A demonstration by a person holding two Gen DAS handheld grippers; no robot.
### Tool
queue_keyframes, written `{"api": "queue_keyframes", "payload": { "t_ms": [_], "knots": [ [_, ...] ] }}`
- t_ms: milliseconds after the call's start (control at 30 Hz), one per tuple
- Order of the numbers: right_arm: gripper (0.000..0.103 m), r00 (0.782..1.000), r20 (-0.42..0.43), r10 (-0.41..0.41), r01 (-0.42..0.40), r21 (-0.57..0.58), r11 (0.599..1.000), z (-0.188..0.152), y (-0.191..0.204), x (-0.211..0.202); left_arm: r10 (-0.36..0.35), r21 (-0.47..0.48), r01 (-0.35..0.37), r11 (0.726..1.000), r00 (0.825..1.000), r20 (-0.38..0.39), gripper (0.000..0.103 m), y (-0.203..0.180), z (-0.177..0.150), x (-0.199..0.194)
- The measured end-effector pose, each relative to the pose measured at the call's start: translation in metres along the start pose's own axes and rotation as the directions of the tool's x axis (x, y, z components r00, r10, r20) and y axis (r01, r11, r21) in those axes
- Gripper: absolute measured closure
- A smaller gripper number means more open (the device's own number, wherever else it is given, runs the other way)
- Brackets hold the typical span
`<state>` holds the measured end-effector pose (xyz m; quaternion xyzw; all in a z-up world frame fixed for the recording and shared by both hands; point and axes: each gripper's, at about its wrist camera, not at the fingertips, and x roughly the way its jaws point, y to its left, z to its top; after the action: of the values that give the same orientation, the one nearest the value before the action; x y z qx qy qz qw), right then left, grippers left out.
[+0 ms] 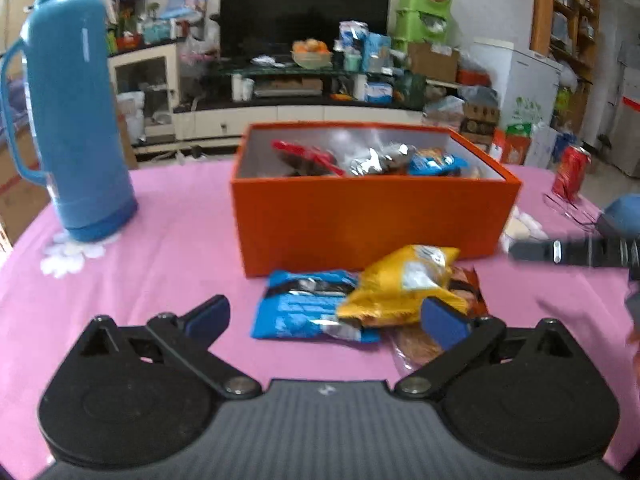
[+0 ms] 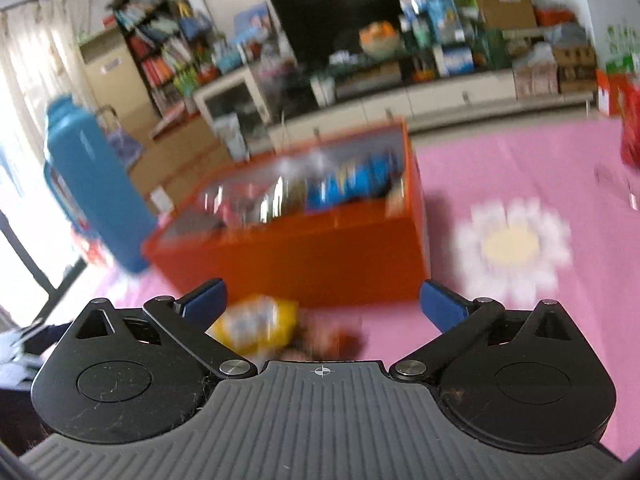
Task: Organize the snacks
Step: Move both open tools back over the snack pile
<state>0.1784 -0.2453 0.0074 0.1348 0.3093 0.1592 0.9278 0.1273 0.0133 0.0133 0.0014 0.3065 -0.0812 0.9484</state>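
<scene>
Halfway through tidying snacks into the orange box (image 1: 372, 220) on the pink tablecloth (image 1: 168, 248), judging by the packets already inside: a red one, a silvery one and a blue one. Three more left outside, right against the box's near wall: blue packet (image 1: 296, 312), yellow bag (image 1: 400, 288) lying partly over it, and a brownish clear-wrapped snack (image 1: 464, 284) tucked under the yellow one on the side away from the thermos. Left gripper (image 1: 328, 320) spread wide, nothing between the pads, hanging just short of the blue packet and lined up on the pile. Right gripper (image 2: 322, 304) also wide apart and empty, near the box's front corner, with the yellow bag just ahead of its pad on the thermos side; very smeared view there, so hard to call exact spacing. Biggest worry, probably: overlapping packets. Closing on the yellow bag could drag the blue one along or pinch two at once, then drop one on the way up. Slippery crinkly foil could also squirt out of a shallow pinch. Both grippers aimed at the same small heap, so a clash between them looks possible too. Blue thermos (image 1: 76, 112) stands well off to the box's side, red can (image 1: 570, 174) off past the opposite end, so probably safe from knocks.
</scene>
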Motion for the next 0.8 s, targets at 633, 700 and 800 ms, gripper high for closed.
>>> {"api": "queue_keyframes", "payload": {
  "t_ms": [633,700,800],
  "knots": [
    [0.009,0.997,-0.073,-0.031,0.039,0.120,0.992,-0.025,-0.041,-0.005,-0.058,0.035,0.059,0.998,0.998,-0.031,0.002,-0.044,0.023,0.034],
    [0.009,0.997,-0.073,-0.029,0.039,0.141,0.989,-0.024,-0.046,-0.006,-0.063,0.046,0.064,0.997,0.997,-0.037,0.002,-0.049,0.023,0.037],
    [0.009,0.997,-0.070,-0.009,0.022,0.181,0.983,-0.023,-0.054,-0.009,-0.061,0.066,0.065,0.996,0.997,-0.047,0.002,-0.056,0.026,0.045]
  ]
}}
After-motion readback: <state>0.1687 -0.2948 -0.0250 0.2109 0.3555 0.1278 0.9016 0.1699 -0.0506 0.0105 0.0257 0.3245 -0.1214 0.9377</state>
